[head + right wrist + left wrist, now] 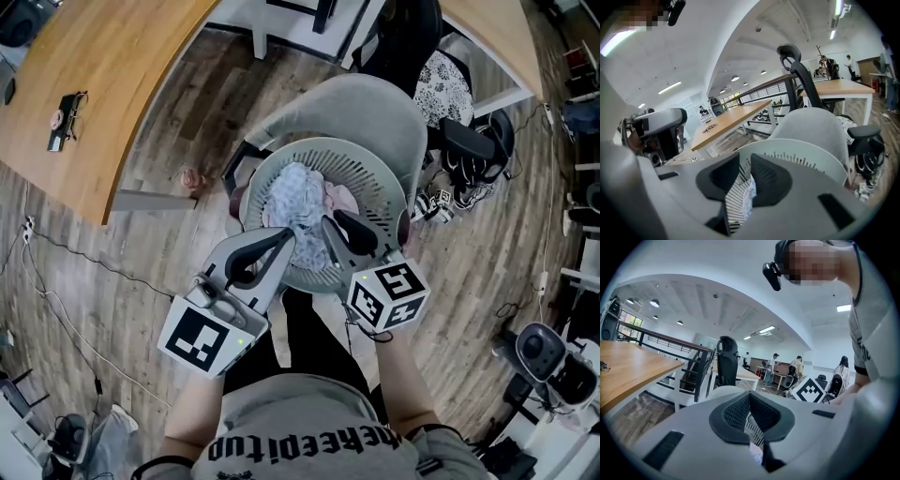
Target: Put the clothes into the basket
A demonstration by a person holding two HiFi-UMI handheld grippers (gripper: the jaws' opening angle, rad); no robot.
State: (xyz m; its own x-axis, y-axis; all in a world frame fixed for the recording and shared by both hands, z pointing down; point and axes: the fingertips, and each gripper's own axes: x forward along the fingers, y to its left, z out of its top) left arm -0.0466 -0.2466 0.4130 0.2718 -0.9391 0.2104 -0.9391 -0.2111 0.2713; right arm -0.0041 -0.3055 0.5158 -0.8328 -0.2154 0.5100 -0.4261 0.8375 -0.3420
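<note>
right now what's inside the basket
A pale patterned garment and a pink garment lie in the basket. The left gripper and right gripper cover its near side; anything beneath is hidden.

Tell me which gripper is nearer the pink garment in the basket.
Right. The right gripper ends just short of the pink garment; the left gripper is farther left, across the patterned cloth from it.

Two tools (281, 236) (330, 225), one basket (375, 171), one grey chair (356, 98), one pale garment (295, 192), one pink garment (340, 197)
</note>
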